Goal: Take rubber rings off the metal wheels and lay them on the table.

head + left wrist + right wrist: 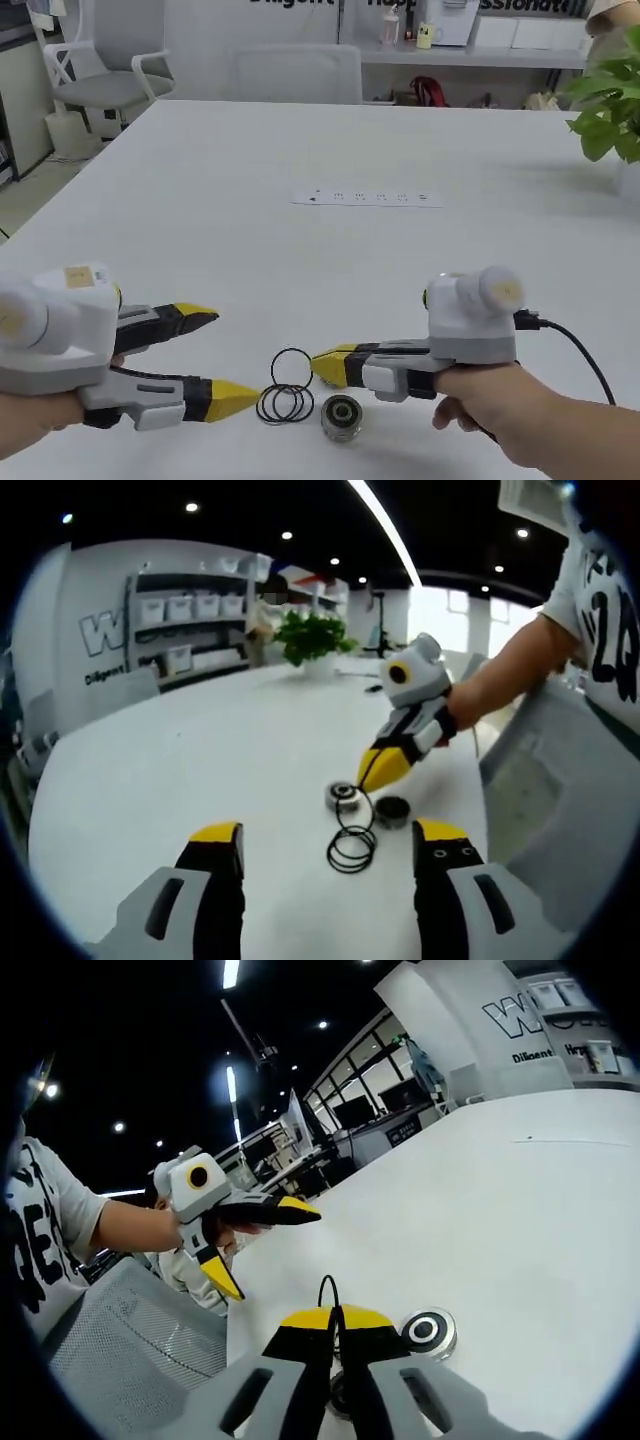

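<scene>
The right gripper (322, 368) has its jaws pressed together on a ring (291, 367). In the right gripper view the ring's loop (328, 1285) stands up out of the yellow tips. In the left gripper view the ring hangs below those tips toward the rings (352, 852) on the white worktop (350, 260); whether it touches them cannot be told.

The left gripper (215, 358) has its jaws wide apart and holds nothing. The heap of loose rings (285, 404) lies just ahead of its lower tip, between the two grippers.

A wheel (342, 416) sits on the worktop just under the right jaws, beside the heap. The left gripper view shows two wheels beyond its jaws, one (343, 797) just behind the right gripper's (383, 770) tips and a darker one (392, 811) beside it. In the right gripper view a wheel (428, 1330) lies just to the right of the jaws, and the left gripper (268, 1252) is ahead with its jaws spread.
</scene>
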Demonstrator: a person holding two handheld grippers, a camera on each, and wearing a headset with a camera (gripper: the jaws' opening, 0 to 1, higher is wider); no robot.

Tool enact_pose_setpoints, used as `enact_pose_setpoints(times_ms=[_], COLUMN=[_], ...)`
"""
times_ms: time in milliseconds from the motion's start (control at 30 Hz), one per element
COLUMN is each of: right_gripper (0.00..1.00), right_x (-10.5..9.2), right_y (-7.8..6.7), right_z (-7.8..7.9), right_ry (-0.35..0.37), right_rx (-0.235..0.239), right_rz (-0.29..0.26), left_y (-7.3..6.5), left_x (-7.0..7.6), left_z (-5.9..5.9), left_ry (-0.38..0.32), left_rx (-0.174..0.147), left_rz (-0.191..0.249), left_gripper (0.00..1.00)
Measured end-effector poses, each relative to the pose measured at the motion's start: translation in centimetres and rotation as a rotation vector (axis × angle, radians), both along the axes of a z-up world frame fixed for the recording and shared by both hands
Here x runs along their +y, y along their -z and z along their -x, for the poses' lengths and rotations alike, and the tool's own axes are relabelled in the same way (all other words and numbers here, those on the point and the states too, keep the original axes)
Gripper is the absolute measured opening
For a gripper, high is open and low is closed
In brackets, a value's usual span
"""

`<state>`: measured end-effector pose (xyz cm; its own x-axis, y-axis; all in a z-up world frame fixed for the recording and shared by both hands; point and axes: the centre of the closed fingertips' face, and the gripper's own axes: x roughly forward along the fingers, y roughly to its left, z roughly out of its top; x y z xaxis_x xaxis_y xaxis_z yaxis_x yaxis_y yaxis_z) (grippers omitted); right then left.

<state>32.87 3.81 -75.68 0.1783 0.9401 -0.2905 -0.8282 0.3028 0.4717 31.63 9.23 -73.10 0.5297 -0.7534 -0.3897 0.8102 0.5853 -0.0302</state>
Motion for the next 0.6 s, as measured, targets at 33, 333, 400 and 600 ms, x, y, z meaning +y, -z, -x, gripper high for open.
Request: enact_pose_setpoints(times_ms=[33, 333, 400, 600], right_gripper=[0.0, 0.0, 0.0, 0.0], right_x=[0.2, 1.3, 1.5, 2.0], right_y=[0.1, 0.9, 1.2, 2.0], right_z=[0.2, 1.4, 1.7, 2.6], right_ry=[-0.008, -0.053, -0.064, -0.109], right_rx=[0.0, 0.005, 0.008, -0.01], right_rz=[0.003, 0.028, 0.034, 0.073], left_y=[0.0, 0.3, 0.4, 0.7], left_x=[0.1, 1.2, 1.3, 1.7], left_z=[0.1, 0.4, 0.6, 0.9], left_ry=[-0.001, -0.021, -0.02, -0.023], left_rx=[0.001, 0.008, 0.011, 0.015], left_rz=[0.001, 0.0, -0.008, -0.013], left_gripper=[0.7, 0.71, 0.71, 0.71])
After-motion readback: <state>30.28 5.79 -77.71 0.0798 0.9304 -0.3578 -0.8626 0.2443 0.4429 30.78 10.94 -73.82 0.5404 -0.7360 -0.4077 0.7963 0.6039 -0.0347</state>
